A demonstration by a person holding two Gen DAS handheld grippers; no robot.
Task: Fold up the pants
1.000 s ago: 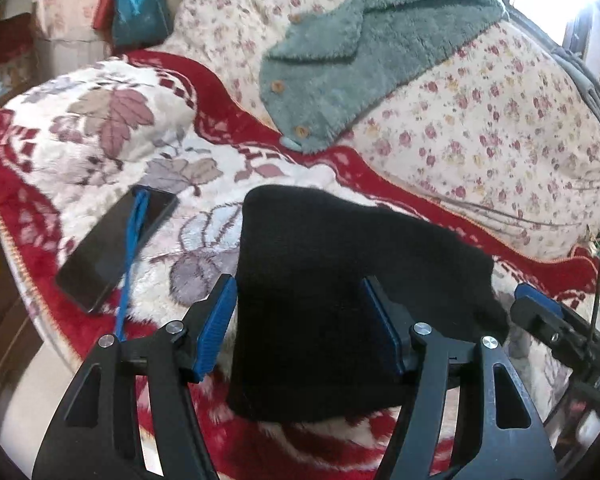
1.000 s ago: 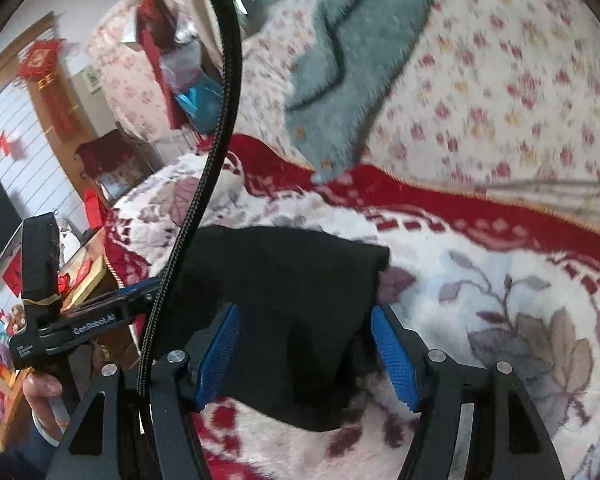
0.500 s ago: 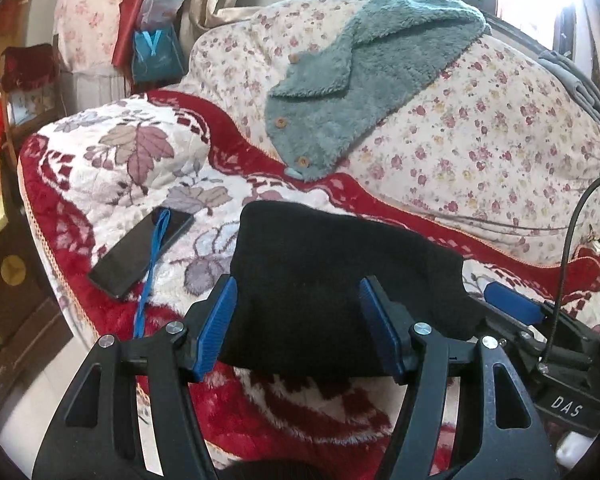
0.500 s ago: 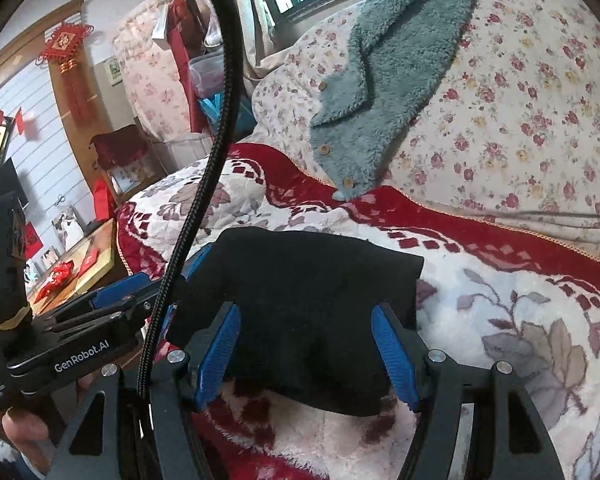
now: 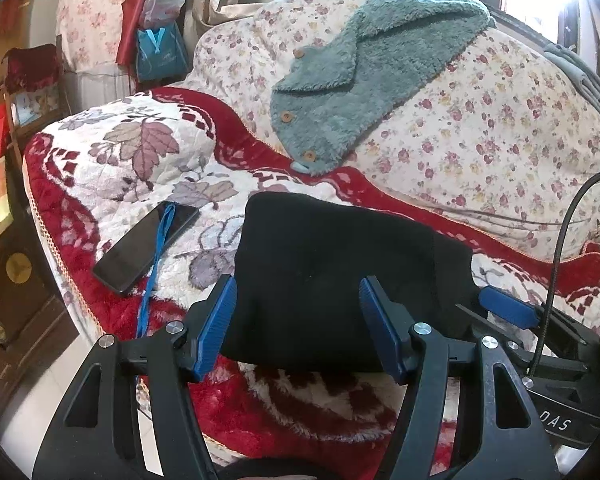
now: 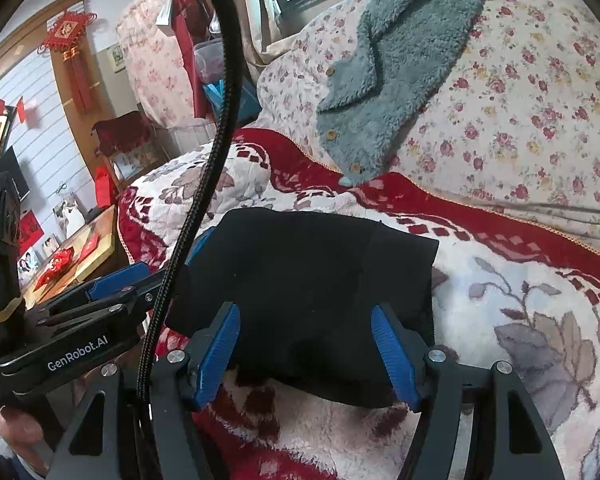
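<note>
Pants (image 5: 332, 280) are a compact black rectangle lying flat on the red-and-white floral blanket (image 5: 140, 152), center of both views, near the sofa seat's front edge. They look fully folded: edges squared, one extra layer showing along the right side in the left wrist view. I'd judge the task essentially done.

Left gripper (image 5: 298, 326): jaws released, spread wide, nothing pinched. The blue pads frame the near edge of the pants in the picture, but I see no cloth bunched or lifted between them. It shows again at lower left of the right wrist view, with a bit of the person's hand (image 6: 18, 432) under it.

Right gripper (image 6: 306, 350): same state, jaws spread and empty, pads either side of the near edge, with no pull lines in the fabric. Its tip shows at right of the left wrist view.

Both units sit low at the front edge, aimed down at the bundle, which reads as checking the result, not gripping.

Clutter, none of it touching the pants: dark phone (image 5: 146, 246) with a blue lanyard (image 5: 156, 264) at left of the pants, placed clear of the working area. Teal fleece garment (image 5: 364, 80) draped over the floral sofa back (image 5: 500, 132), upper center. Black cable (image 6: 216, 152) crosses the left of the right wrist view.

Risk: pile blanket is soft, so any nudge could skew the stack.
</note>
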